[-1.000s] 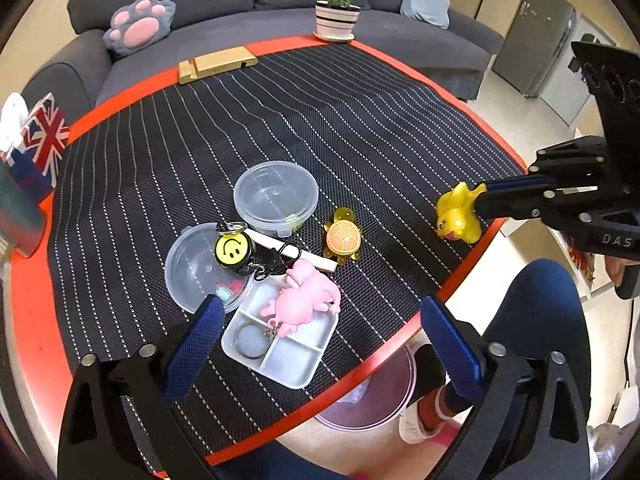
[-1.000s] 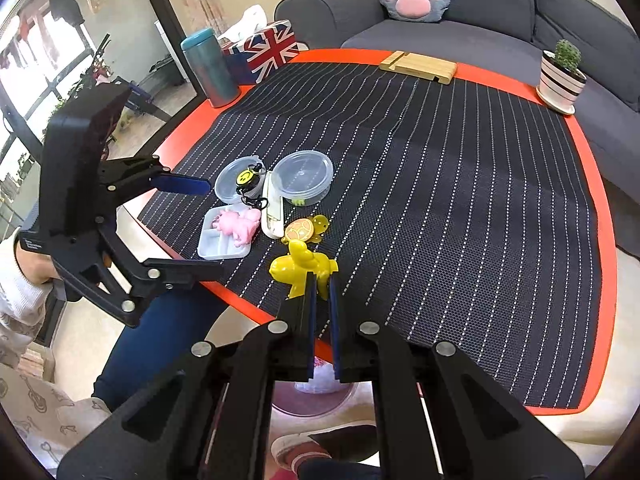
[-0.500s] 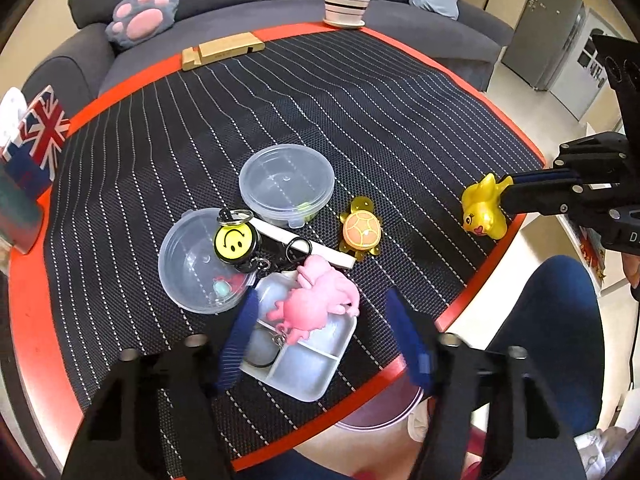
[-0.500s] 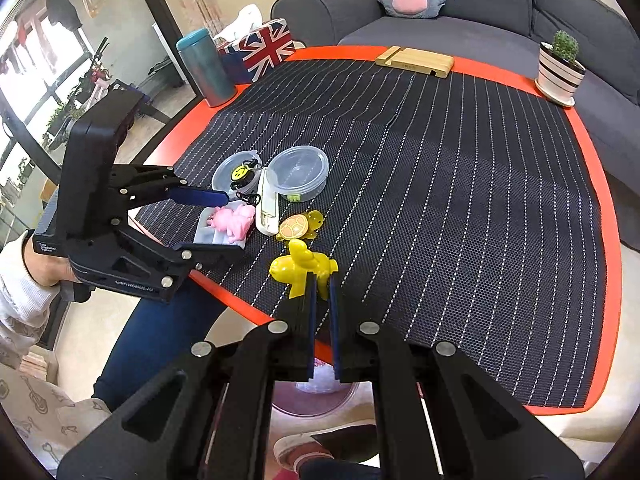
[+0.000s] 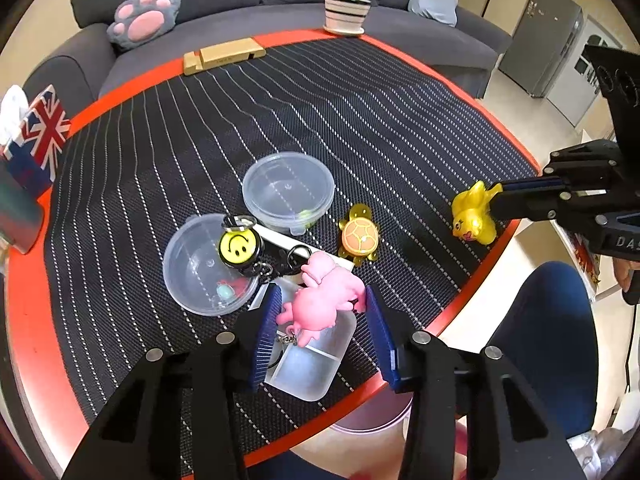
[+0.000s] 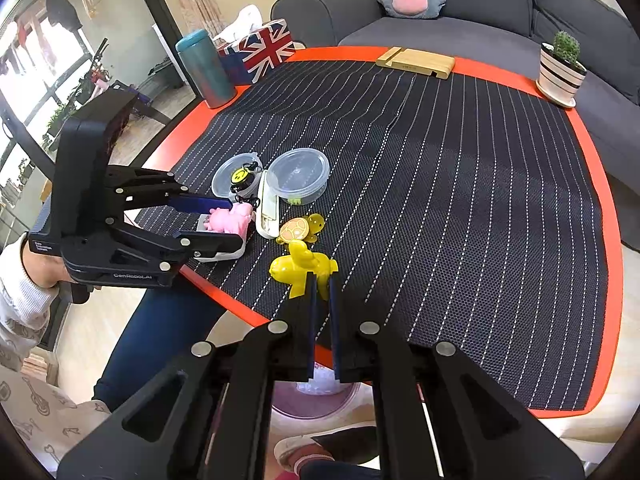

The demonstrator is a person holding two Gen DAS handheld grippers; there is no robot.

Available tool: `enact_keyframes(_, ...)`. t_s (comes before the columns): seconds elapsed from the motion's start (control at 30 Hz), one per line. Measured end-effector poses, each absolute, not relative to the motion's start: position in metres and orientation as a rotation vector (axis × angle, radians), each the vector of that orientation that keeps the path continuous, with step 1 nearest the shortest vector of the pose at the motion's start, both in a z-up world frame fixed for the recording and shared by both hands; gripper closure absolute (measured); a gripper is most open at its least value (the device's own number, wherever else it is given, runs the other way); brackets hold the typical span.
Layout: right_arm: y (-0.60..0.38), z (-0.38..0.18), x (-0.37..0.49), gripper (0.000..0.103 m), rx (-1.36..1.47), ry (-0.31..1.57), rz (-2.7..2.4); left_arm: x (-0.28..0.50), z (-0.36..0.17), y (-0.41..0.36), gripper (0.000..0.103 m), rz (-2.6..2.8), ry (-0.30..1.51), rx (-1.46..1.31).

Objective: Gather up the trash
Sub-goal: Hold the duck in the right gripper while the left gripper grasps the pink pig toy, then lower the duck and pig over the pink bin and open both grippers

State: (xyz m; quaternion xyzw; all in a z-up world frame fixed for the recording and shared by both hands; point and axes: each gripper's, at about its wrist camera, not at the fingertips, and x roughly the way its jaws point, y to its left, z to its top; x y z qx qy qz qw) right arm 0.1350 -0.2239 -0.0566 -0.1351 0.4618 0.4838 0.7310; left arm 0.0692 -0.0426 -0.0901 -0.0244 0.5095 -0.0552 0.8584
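A pink pig toy [image 5: 324,300] lies on a white divided tray [image 5: 316,364] at the near table edge. My left gripper [image 5: 322,294] straddles the pig, its jaws closing, both blue pads touching the pig's sides. The right wrist view shows the same pig [image 6: 230,218] between the left gripper's [image 6: 234,222] pads. My right gripper [image 6: 322,280] is shut on a yellow duck toy [image 6: 300,268], held just above the table's red edge. That duck [image 5: 472,216] also shows at the right of the left wrist view.
Two clear round tubs [image 5: 288,188] [image 5: 200,268], a smiley keychain [image 5: 238,244], a white stick and an orange turtle toy [image 5: 360,236] crowd behind the tray. A pink bin [image 6: 316,396] sits under the table edge. Cactus pot [image 6: 560,68], wooden stand, flag box and bottle line the far rim.
The left gripper's jaws have come in from wide apart to touch the pink pig on both sides. The right gripper and its yellow duck have stayed put.
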Motion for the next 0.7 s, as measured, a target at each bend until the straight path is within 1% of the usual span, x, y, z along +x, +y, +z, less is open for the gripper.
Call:
enact_keyframes(0.33, -0.223, -0.047, 0.132, 0.097, -0.296, 0.995, 1.071, 0.062, -0.057, -0.035, 0.06, -0.116, 0.998, -0.07)
enact_keyframes(0.7, -0.23, -0.023, 0.116, 0.097, -0.31, 0.95, 1.09, 0.044, -0.021, -0.039, 0.06, -0.136, 0.929, -0.069)
